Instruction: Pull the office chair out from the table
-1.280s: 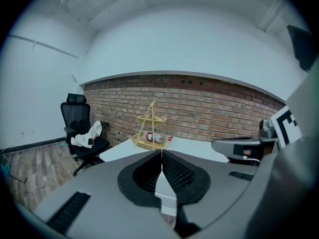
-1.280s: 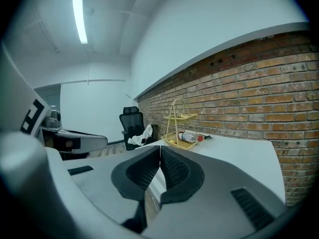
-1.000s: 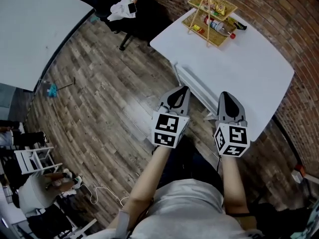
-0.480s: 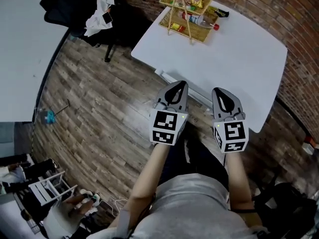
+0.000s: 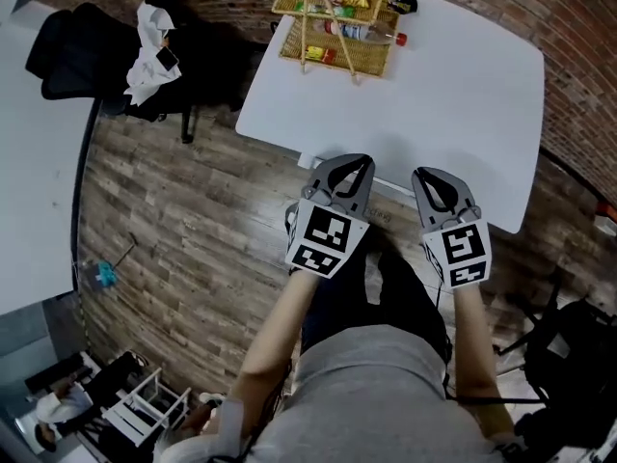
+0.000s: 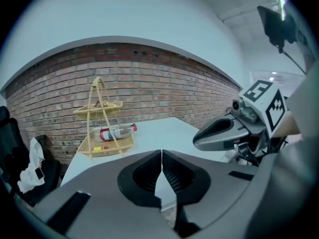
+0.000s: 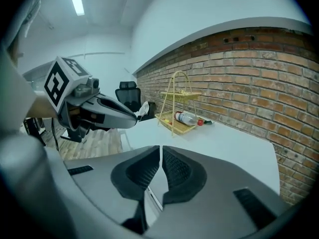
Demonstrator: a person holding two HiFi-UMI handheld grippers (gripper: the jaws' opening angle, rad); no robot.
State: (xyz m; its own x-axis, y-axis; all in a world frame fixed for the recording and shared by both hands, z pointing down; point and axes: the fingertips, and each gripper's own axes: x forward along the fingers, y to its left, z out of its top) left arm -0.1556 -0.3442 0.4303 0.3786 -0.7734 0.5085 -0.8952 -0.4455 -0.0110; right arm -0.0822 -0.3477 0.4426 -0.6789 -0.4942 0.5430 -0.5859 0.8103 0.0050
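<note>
The black office chair (image 5: 96, 51) stands at the far left of the white table (image 5: 463, 95), with a white cloth and a phone lying on its seat. It also shows at the left edge of the left gripper view as the chair (image 6: 15, 168), and far off in the right gripper view as the chair (image 7: 128, 96). My left gripper (image 5: 352, 165) and right gripper (image 5: 439, 178) hover side by side at the table's near edge. Both are shut and hold nothing. Their closed jaws show in the left gripper (image 6: 161, 156) and the right gripper (image 7: 160, 153) views.
A two-tier wicker basket (image 5: 333, 17) with a bottle and snacks stands on the table's far end against the brick wall (image 5: 578, 17). A second white table (image 5: 29, 210) runs along the left. A black bag (image 5: 569, 345) lies at the right; a person (image 5: 58, 418) sits at the lower left.
Both grippers have moved forward and down to the table's near edge, the left one rolling as it went. The table and chair have slid leftward in the head view. The jaws stayed shut.
</note>
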